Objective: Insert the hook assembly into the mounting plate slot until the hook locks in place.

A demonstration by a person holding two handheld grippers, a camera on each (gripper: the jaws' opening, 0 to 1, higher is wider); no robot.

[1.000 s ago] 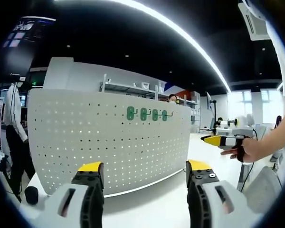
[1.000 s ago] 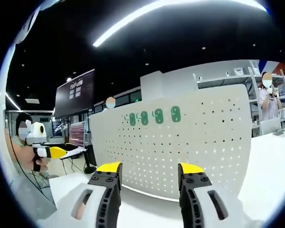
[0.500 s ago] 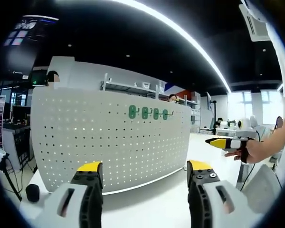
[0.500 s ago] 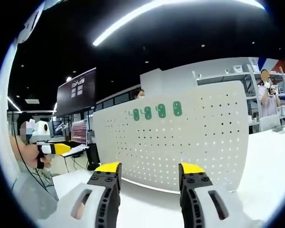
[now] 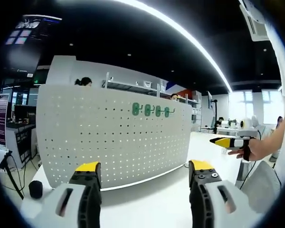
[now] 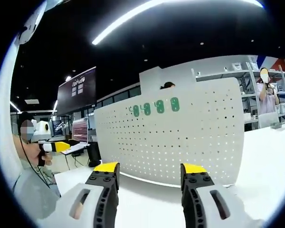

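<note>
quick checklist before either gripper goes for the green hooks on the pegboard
1. Pegboard in sight, standing upright on the white table: ok.
2. Four green hooks in a row near the board's top edge: ok.
3. Left gripper open, nothing between the jaws: ok.
4. Right gripper open, nothing between the jaws: ok.
5. Grippers close enough to grasp a hook: not ok, both are well short of the board.
6. Hooks locked in their slots: cannot tell, too small.

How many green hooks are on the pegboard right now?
4, side by side in one row near the top of the white pegboard: first, second, third, fourth. None looks hidden.
</note>
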